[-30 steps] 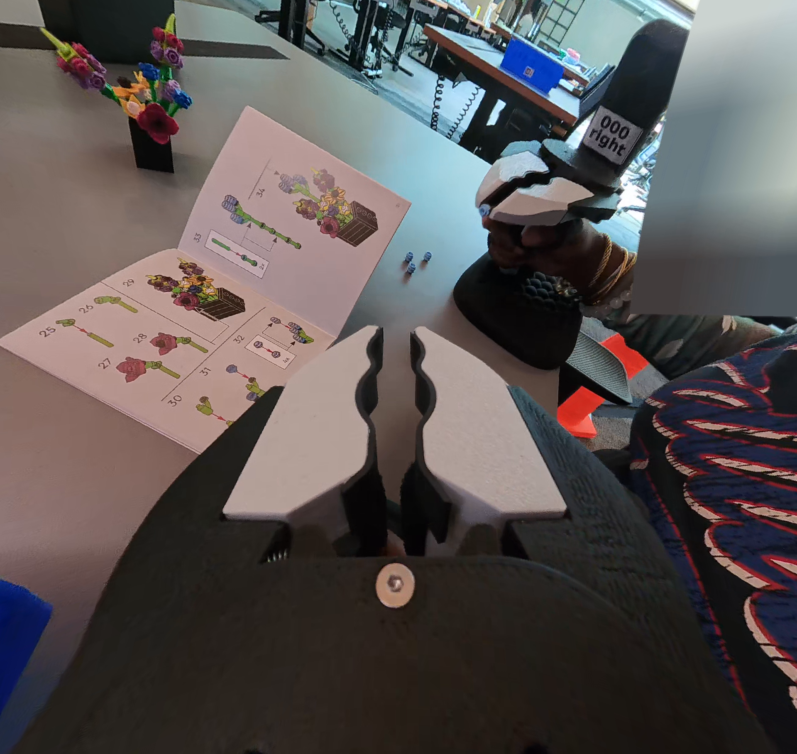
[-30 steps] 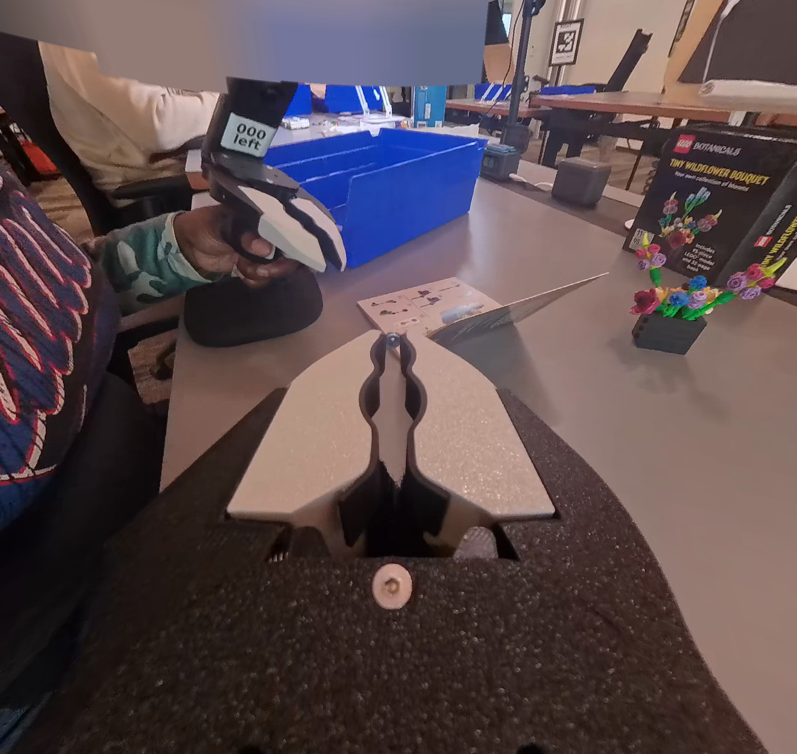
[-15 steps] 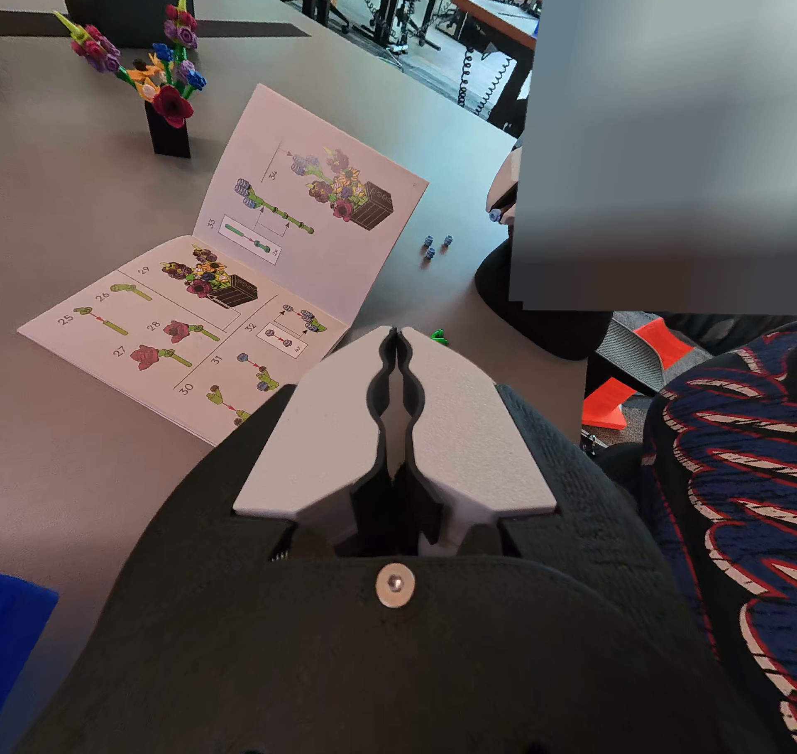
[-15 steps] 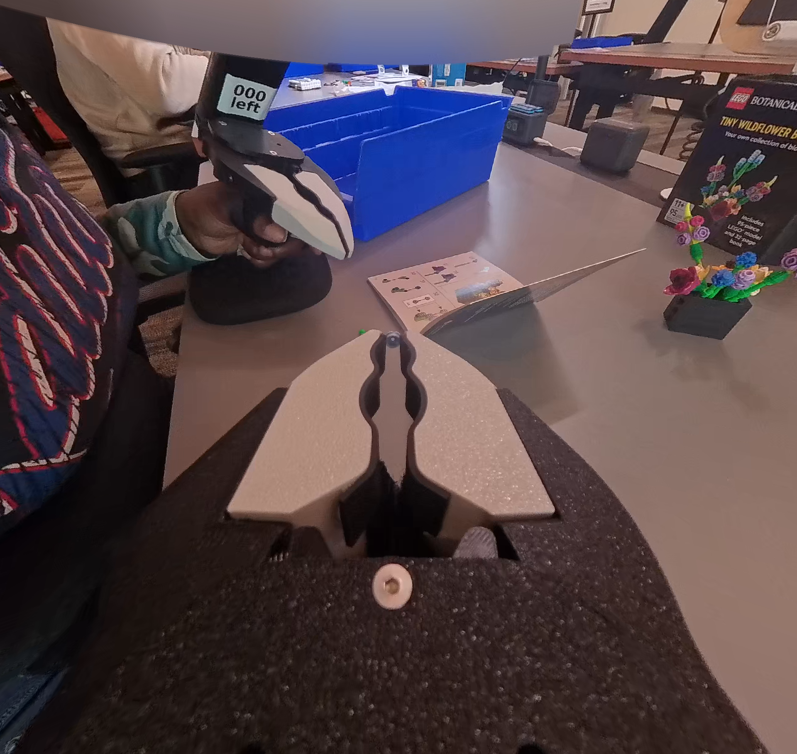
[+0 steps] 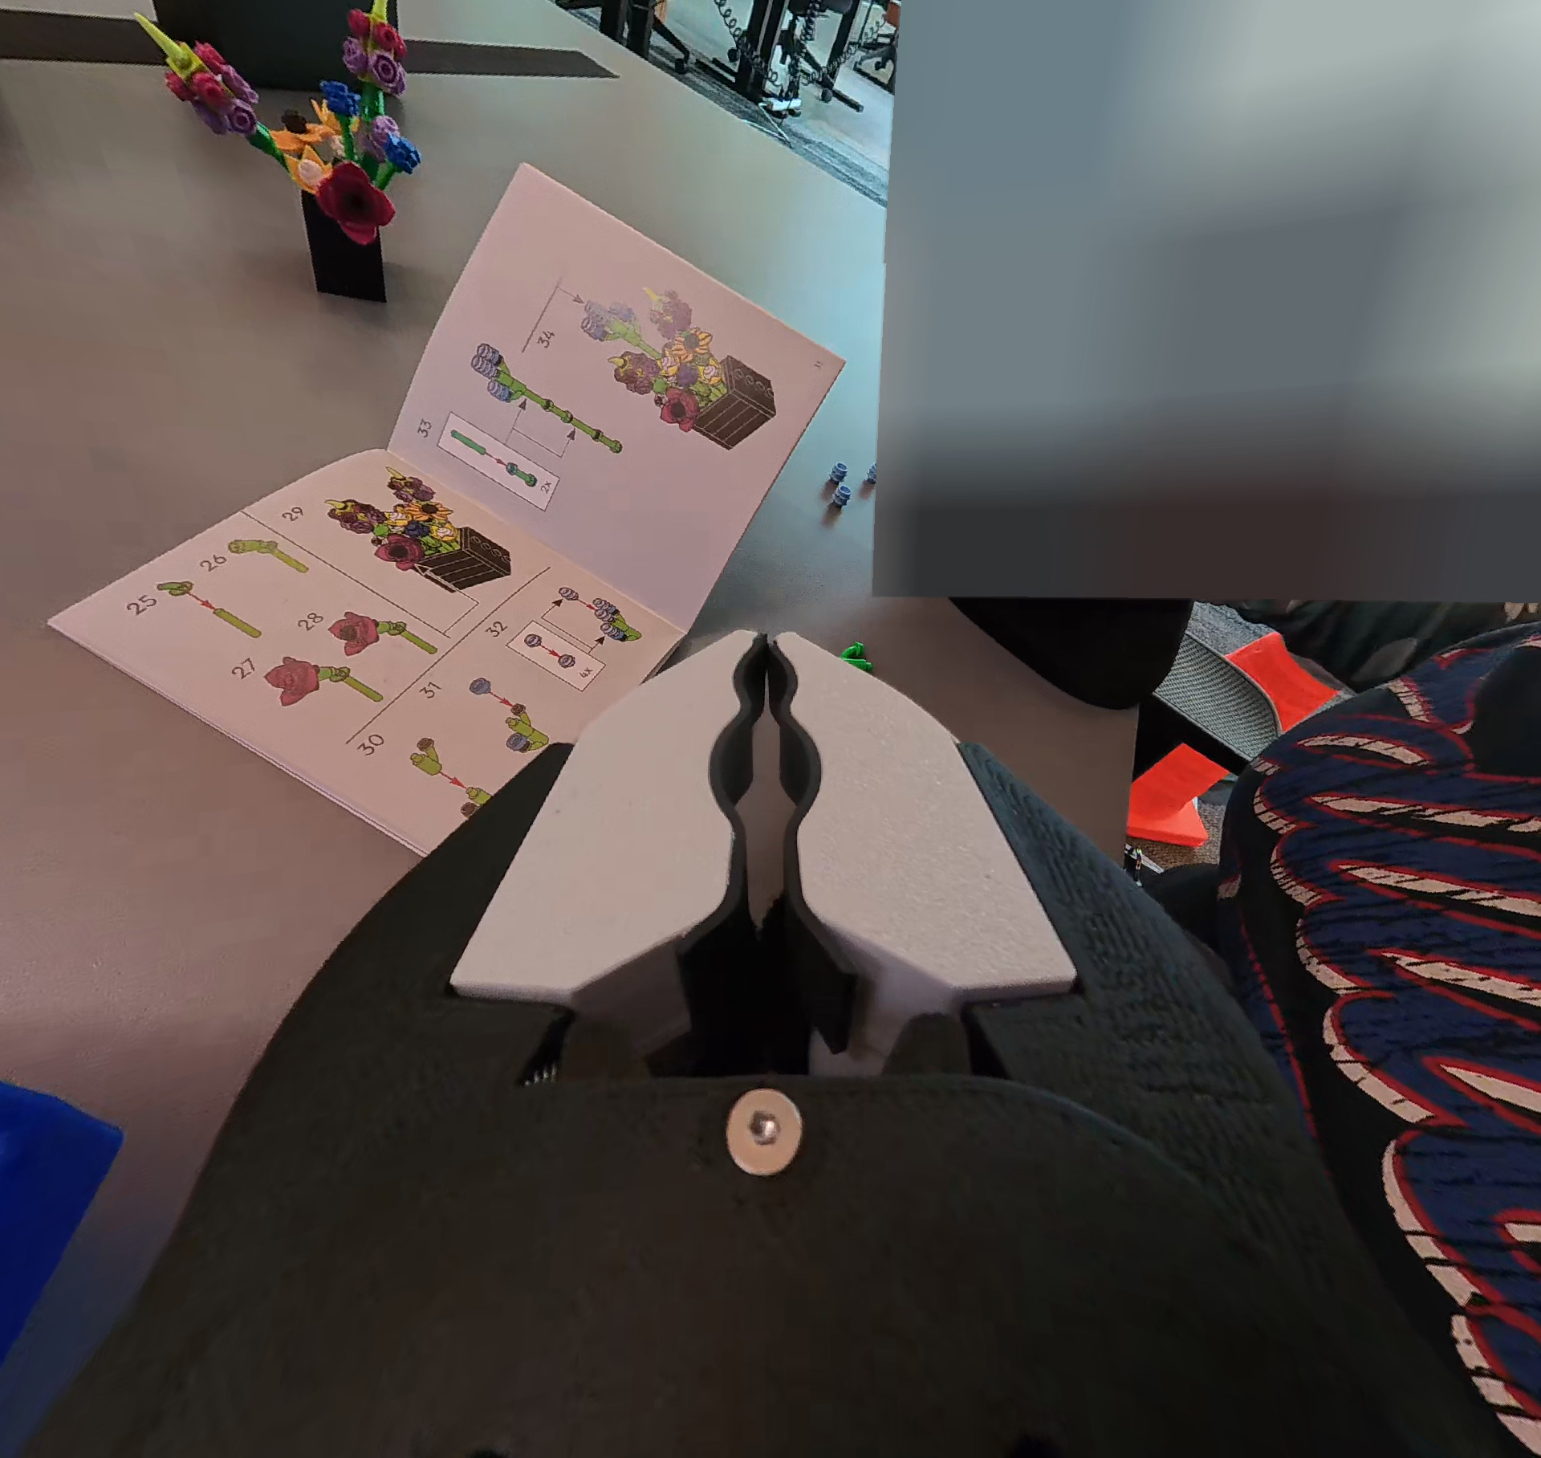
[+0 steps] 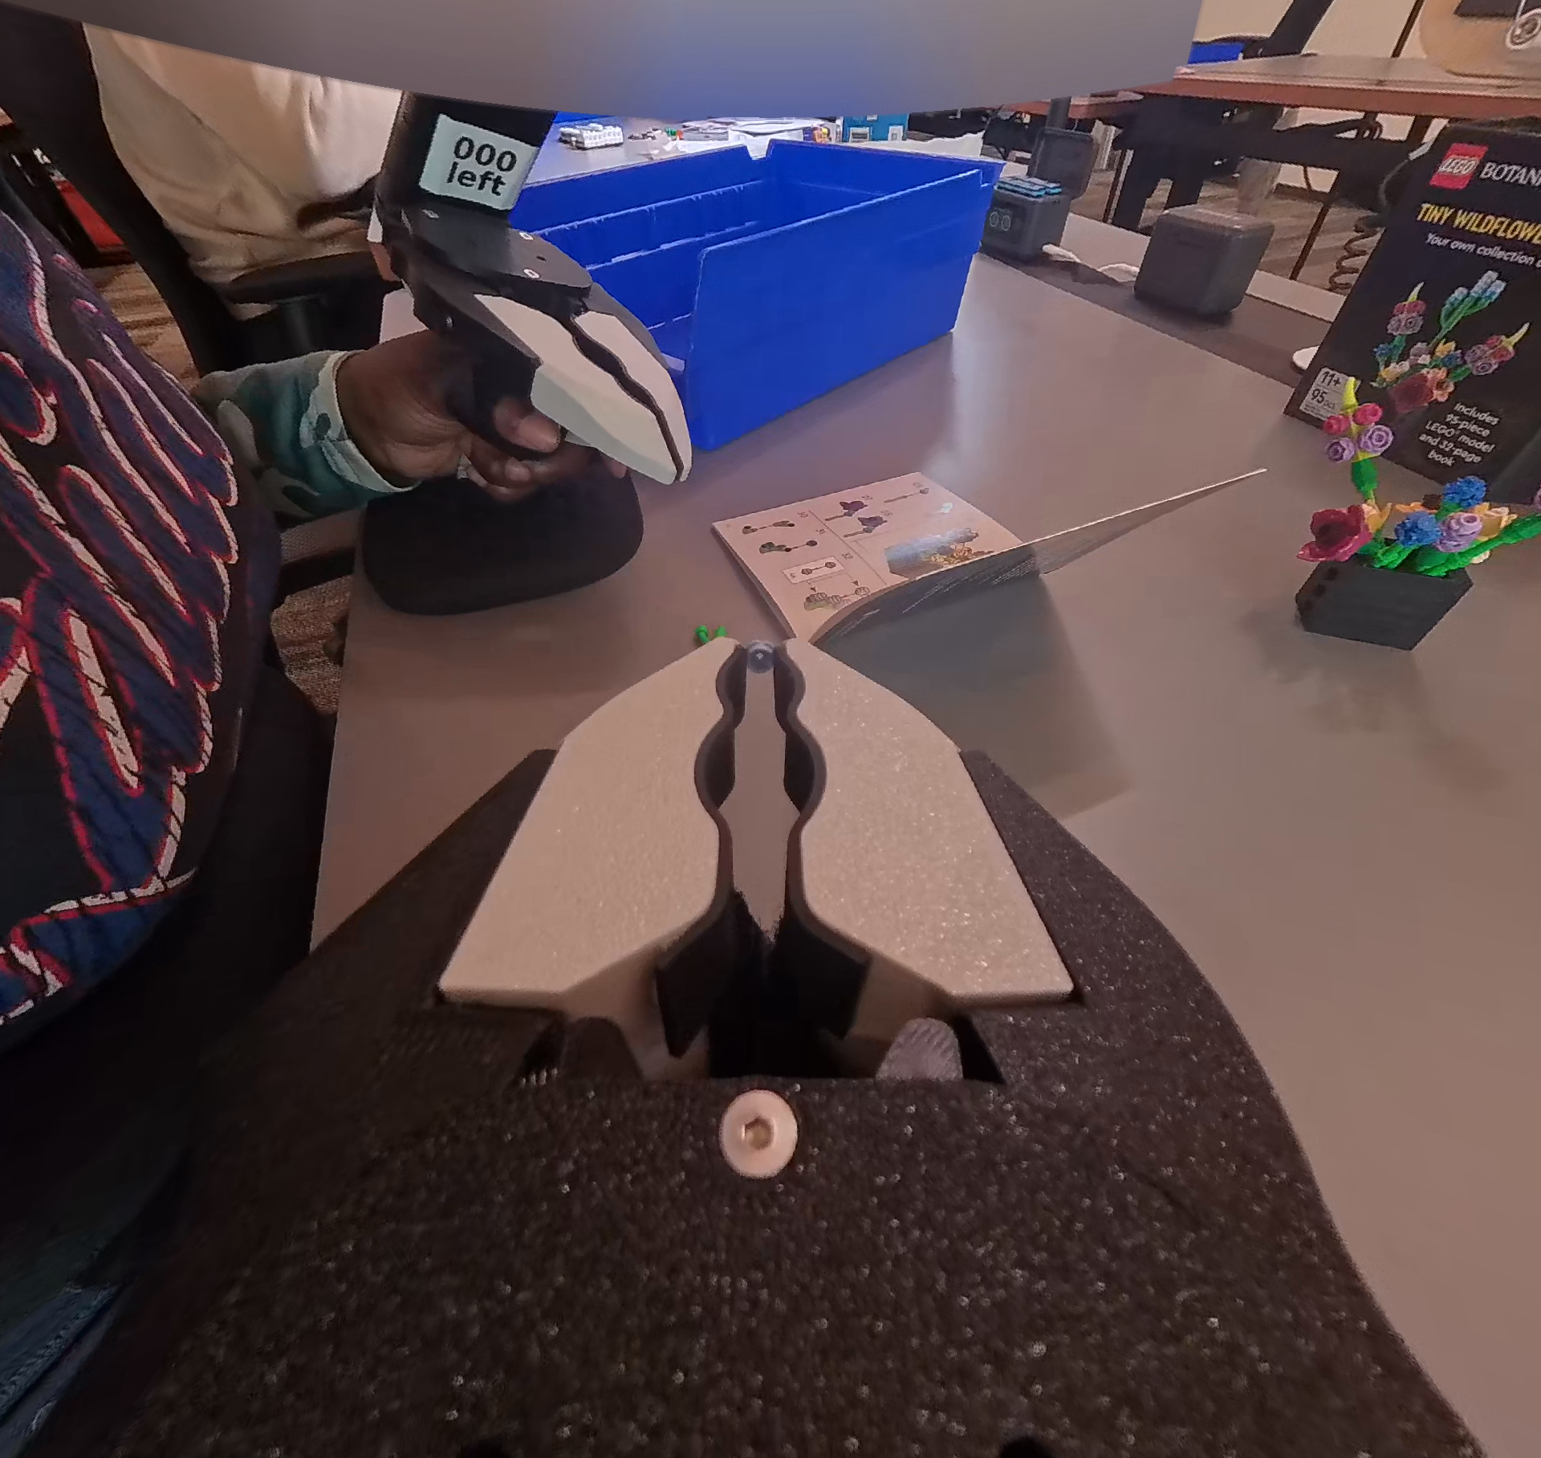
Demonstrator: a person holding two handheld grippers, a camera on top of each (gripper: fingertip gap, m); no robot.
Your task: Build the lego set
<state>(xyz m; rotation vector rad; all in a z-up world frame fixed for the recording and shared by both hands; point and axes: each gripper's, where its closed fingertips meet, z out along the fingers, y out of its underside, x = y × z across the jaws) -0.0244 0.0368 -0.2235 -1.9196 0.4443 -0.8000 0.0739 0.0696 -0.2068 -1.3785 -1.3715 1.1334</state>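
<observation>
While the right gripper pinches a tiny blue stud at its tips for fitting, the left gripper hangs clenched and empty near the table's front edge, beside the open booklet and a green piece.

Print on box, booklet, gripper tag.

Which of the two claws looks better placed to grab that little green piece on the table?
Probably the left claw. It is shut on nothing, and the green piece lies just beyond its tips. The right claw already pinches a small blue piece, so it isn't free.
</observation>
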